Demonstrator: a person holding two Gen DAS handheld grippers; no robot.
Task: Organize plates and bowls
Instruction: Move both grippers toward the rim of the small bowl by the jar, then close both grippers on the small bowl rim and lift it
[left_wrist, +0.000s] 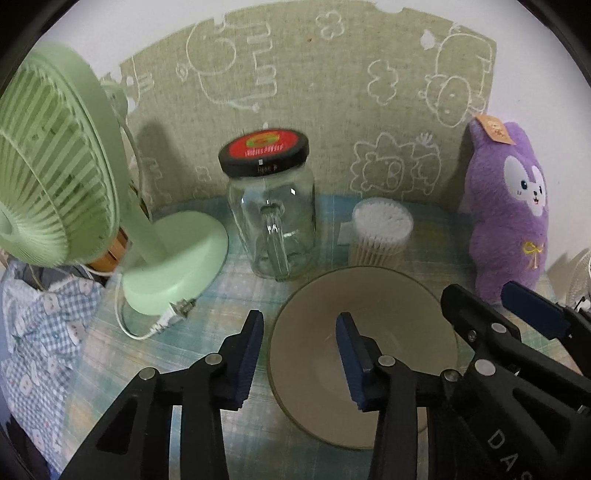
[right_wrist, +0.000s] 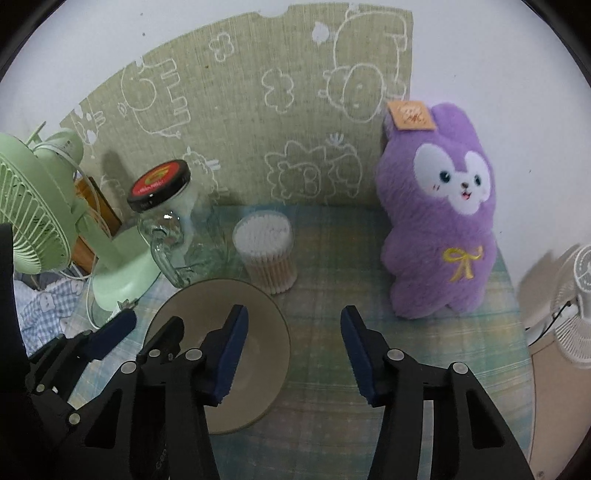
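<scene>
Left gripper (left_wrist: 300, 328): fingers partly spread, straddling the near-left rim of the beige bowl (left_wrist: 384, 306), one inside, one outside; contact with the rim unclear. Right gripper (right_wrist: 291, 325): fingers partly spread, left one over the bowl's right rim, right one above bare counter (right_wrist: 332, 424), nothing pinched. Bowl sits upright before the glass jar (left_wrist: 271, 218) and cotton-swab tub (left_wrist: 380, 232).

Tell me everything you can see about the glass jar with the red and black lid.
The glass jar is clear and looks empty, with a moulded glass handle on the side facing the grippers. A black-rimmed lid with a red label closes it. It stands upright on the checked tablecloth, between the green fan's base and the cotton swab tub, behind the beige plate.
</scene>
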